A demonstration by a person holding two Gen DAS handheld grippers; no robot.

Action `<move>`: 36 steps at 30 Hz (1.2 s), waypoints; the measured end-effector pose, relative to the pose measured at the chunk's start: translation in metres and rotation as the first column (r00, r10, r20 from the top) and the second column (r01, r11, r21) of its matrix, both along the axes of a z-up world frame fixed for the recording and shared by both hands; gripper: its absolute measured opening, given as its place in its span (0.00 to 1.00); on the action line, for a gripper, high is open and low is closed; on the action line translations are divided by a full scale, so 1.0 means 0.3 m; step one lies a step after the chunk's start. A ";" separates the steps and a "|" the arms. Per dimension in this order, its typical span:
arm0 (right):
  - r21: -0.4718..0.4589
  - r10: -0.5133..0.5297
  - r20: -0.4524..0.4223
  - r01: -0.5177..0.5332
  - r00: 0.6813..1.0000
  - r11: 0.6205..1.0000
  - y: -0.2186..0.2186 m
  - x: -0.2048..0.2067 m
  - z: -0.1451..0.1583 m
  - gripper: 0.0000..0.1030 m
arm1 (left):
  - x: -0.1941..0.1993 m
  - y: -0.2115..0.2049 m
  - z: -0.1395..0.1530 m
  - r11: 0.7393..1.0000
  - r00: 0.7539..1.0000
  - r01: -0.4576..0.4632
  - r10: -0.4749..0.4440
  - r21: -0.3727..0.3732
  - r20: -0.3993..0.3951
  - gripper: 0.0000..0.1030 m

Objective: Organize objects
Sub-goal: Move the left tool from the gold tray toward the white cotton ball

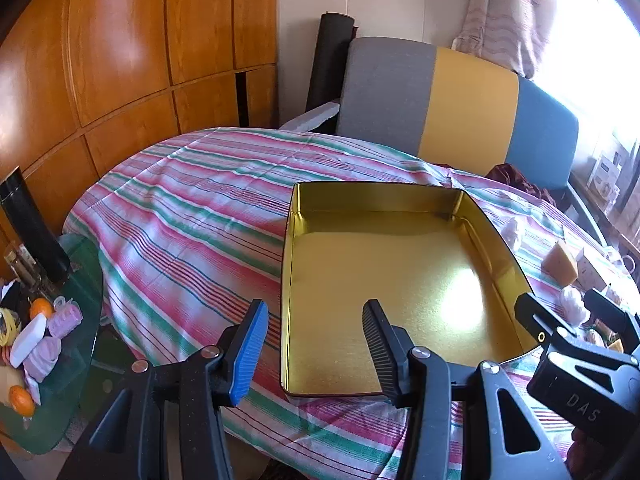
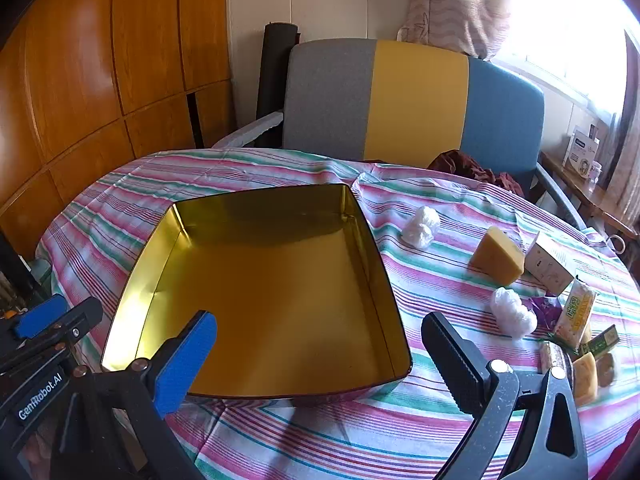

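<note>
— Where is the gold tin (image 2: 272, 300) set?

— Centrally, it is set on the striped tablecloth (image 1: 180, 216), its inside bare.

— How are the grippers held?

— Both are held above its near edge. The left gripper (image 1: 314, 350) is parted halfway, nothing grasped; the right gripper (image 2: 320, 354) is spread wide, likewise unladen. A cheese wedge (image 2: 498, 256) is seen right of the tin.

Window (image 2: 560, 20) upper right blows out my exposure. Glare spot on tin floor (image 1: 464, 292). Fisheye bends edges, corners vignette black.

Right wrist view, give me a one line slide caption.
Open right gripper above an empty gold tin on a striped tablecloth, cheese wedge to its right.
</note>
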State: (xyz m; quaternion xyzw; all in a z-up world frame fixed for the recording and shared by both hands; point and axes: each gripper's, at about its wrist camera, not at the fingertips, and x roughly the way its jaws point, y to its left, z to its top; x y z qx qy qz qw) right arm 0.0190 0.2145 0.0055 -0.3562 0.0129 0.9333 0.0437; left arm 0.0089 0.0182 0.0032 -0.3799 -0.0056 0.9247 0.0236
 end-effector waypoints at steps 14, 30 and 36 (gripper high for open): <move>-0.009 -0.024 0.011 0.024 1.000 1.000 0.070 -0.006 -0.010 1.00 | -0.006 0.058 0.021 0.997 0.997 0.077 -0.078 -0.020 -0.022 0.48; -0.052 -0.146 0.044 0.148 0.988 0.988 0.337 0.012 0.004 1.00 | -0.029 0.189 0.003 0.939 0.947 0.304 -0.317 0.157 0.059 0.57; -0.102 -0.293 0.069 0.299 0.954 0.949 0.602 0.036 0.028 1.00 | -0.047 0.259 0.006 0.908 0.913 0.393 -0.404 0.146 0.054 0.57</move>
